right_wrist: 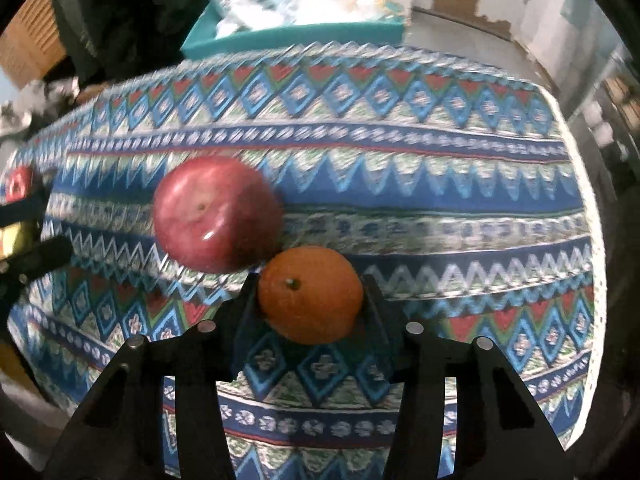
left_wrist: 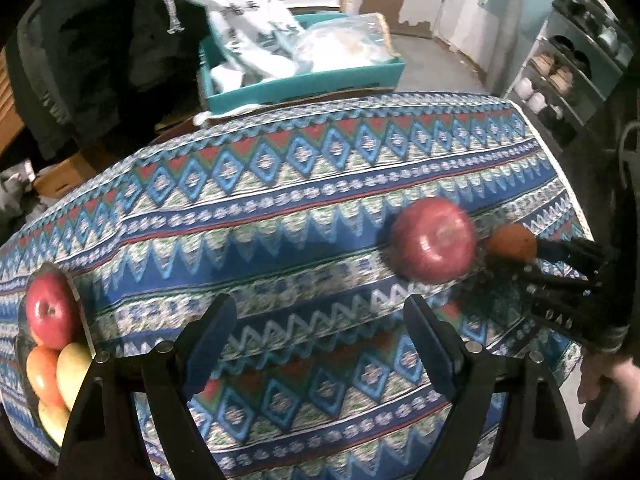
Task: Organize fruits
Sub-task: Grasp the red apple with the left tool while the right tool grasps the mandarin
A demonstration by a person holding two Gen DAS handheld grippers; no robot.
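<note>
In the right wrist view an orange [right_wrist: 310,294] sits between the two black fingers of my right gripper [right_wrist: 310,300], which is shut on it just above the patterned tablecloth [right_wrist: 440,208]. A big red apple [right_wrist: 218,214] lies on the cloth, touching the orange's upper left. The left wrist view shows the same apple [left_wrist: 434,240] and orange [left_wrist: 512,242], with the right gripper [left_wrist: 524,258] reaching in from the right. My left gripper [left_wrist: 320,312] hangs open over bare cloth, below and left of the apple, with nothing between its fingers. A glass bowl [left_wrist: 82,320] at the left edge holds a red apple [left_wrist: 50,310] and several pale fruits.
A teal crate [left_wrist: 304,80] full of plastic bags stands just beyond the table's far edge. A dark jacket [left_wrist: 100,40] hangs at the back left. Shelves with jars [left_wrist: 560,80] are off the table's right edge. A person's hand [left_wrist: 608,384] holds the right gripper.
</note>
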